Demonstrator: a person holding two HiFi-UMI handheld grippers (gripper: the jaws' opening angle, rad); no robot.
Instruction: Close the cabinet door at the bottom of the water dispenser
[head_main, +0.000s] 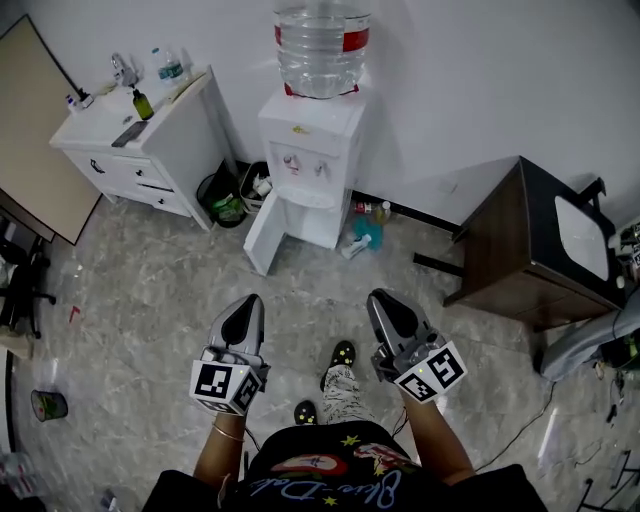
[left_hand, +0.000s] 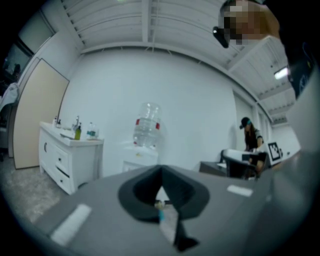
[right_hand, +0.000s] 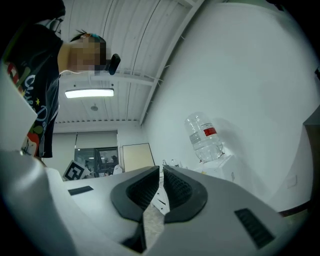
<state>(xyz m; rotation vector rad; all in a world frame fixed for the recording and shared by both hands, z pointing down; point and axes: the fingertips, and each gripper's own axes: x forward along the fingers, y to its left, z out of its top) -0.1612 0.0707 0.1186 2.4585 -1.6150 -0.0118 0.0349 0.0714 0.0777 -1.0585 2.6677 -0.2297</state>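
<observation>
The white water dispenser (head_main: 312, 150) stands against the far wall with a clear bottle (head_main: 320, 45) on top. Its bottom cabinet door (head_main: 264, 236) hangs open, swung out to the left. Both grippers are held low in front of me, well short of the dispenser. My left gripper (head_main: 250, 302) is shut and holds nothing; my right gripper (head_main: 381, 297) is likewise shut and empty. The left gripper view shows the left gripper (left_hand: 161, 176) with the dispenser (left_hand: 141, 156) beyond it. In the right gripper view, the right gripper (right_hand: 161, 172) points up towards the bottle (right_hand: 204, 136).
A white drawer cabinet (head_main: 140, 140) stands left of the dispenser with a black bin (head_main: 222, 197) between them. A dark wooden table (head_main: 530, 245) is on the right. Small bottles (head_main: 365, 232) lie by the dispenser's foot. Another person (left_hand: 250, 141) stands far right.
</observation>
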